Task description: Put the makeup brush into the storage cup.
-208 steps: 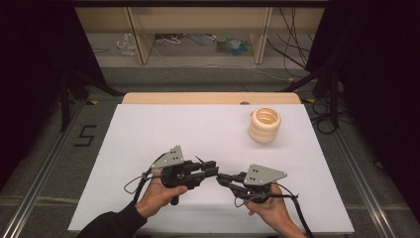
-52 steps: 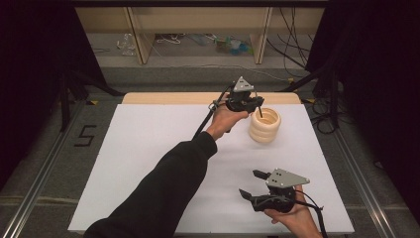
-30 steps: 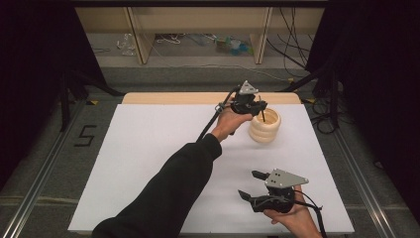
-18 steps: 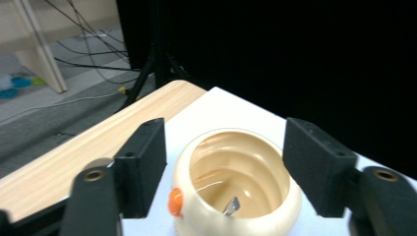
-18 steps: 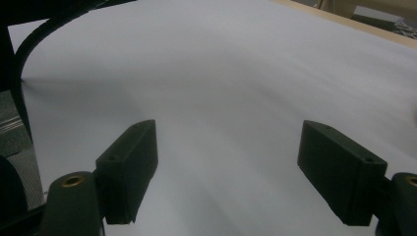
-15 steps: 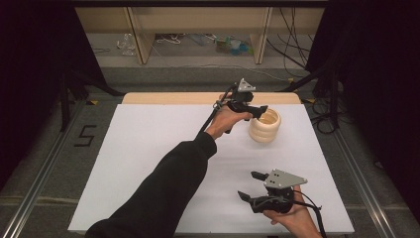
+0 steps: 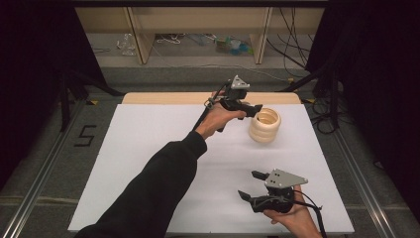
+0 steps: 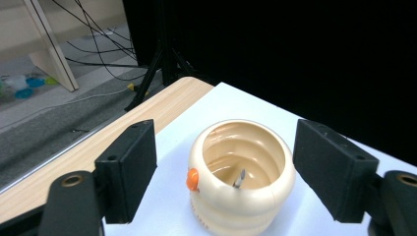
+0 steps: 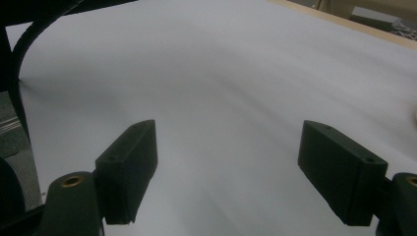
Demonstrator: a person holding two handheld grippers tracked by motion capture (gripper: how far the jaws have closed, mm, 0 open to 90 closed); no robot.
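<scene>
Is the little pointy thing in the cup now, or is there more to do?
Looks done: a small metal bit lies inside the ribbed cup. In hand: the left gripper hangs by the cup, its jaws just opened, nothing pressed between them. The right gripper waits open over the white table. Left: probably only pulling the left hand back.

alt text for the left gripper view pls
A cream ribbed pot stands on a white table top, framed by the left gripper's two black jaws, which stand open to either side without touching it. Inside the pot lies a small metal-tipped piece, and an orange knob sits on its outer wall.
</scene>
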